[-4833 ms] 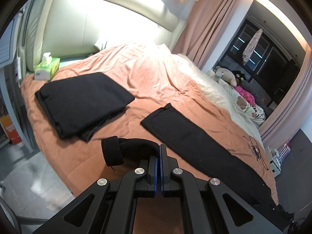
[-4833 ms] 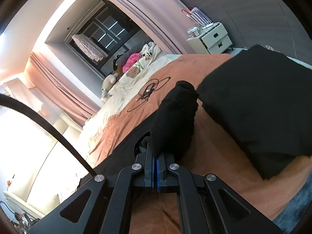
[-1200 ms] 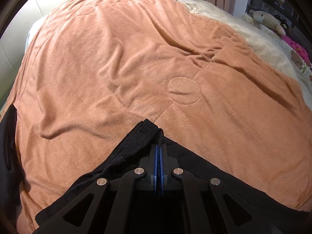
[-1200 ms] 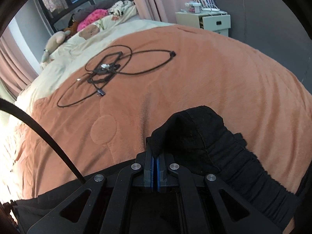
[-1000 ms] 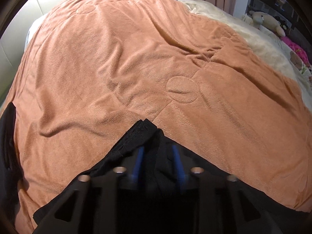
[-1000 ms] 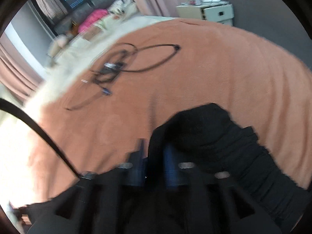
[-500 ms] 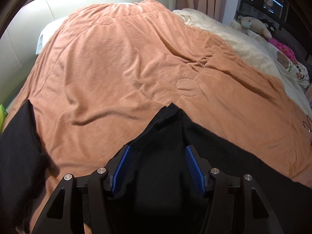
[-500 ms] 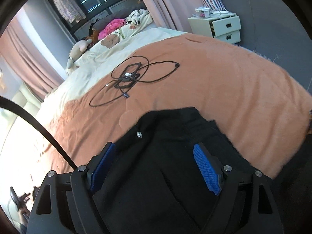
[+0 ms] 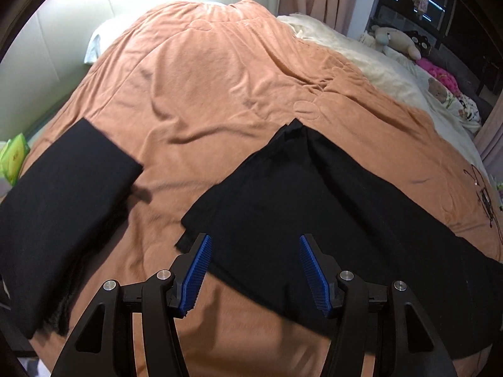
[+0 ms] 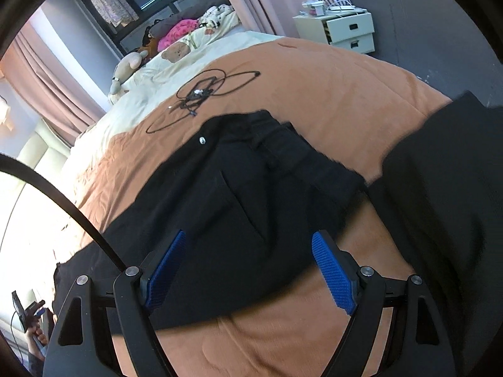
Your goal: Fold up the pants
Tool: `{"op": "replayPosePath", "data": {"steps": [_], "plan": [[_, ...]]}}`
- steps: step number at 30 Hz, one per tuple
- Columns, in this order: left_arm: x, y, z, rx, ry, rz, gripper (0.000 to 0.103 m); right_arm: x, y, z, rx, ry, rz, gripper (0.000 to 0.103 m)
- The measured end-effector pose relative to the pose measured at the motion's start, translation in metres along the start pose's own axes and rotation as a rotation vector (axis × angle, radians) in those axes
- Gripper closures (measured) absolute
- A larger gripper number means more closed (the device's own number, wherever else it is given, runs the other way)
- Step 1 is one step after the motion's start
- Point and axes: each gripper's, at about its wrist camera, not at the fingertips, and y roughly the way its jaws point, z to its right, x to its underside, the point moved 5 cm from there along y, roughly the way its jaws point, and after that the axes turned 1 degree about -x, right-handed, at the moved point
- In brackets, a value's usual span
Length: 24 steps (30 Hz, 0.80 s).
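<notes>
Black pants (image 9: 314, 207) lie flat on the orange blanket (image 9: 204, 94), their leg end pointing away in the left wrist view. In the right wrist view the same pants (image 10: 239, 207) show the waistband and a small silver button. My left gripper (image 9: 254, 270) hangs open above the leg end with nothing between its blue pads. Over the waist part my right gripper (image 10: 250, 270) is open too, its pads clear of the cloth.
A folded black garment (image 9: 59, 201) lies to the left on the bed. Another dark piece of cloth (image 10: 449, 188) fills the right edge. A black cable tangle (image 10: 201, 94) rests beyond the waistband. Plush toys (image 9: 396, 42) and a white nightstand (image 10: 345, 31) stand farther off.
Both grippers let go of the pants, opened wide and pulled back and up. The pants now lie flat on the blanket, and more of the bed has come into view.
</notes>
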Motion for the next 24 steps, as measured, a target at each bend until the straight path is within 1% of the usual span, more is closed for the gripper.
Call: {"op": "replayPosePath", "data": {"steps": [3,5,9,11,13,14,19,24], "plan": [[0.016,-0.009,-0.008,0.017,-0.006,-0.007,0.043,0.01,-0.019,0.005,0.002,0.005,0.032,0.022],[0.025,-0.012,-0.011,0.019,0.003,-0.01,0.043,0.021,-0.026,0.006,0.014,-0.015,0.038,0.022],[0.042,-0.012,-0.018,0.036,-0.006,-0.029,0.043,0.04,-0.028,0.004,0.037,-0.061,0.039,0.022],[0.049,-0.013,-0.021,0.045,-0.018,-0.037,0.043,0.042,-0.026,0.002,0.052,-0.078,0.039,0.023],[0.054,-0.013,-0.023,0.04,-0.017,-0.04,0.043,0.037,-0.021,-0.001,0.063,-0.112,0.037,0.03],[0.057,-0.013,-0.023,0.041,-0.018,-0.041,0.043,0.033,-0.018,-0.002,0.075,-0.138,0.034,0.031],[0.061,-0.013,-0.024,0.074,-0.041,-0.039,0.043,0.006,0.0,-0.009,0.149,-0.29,0.008,0.031],[0.062,-0.011,-0.022,0.086,-0.06,-0.036,0.043,-0.02,0.034,-0.005,0.241,-0.387,-0.052,0.031]]}}
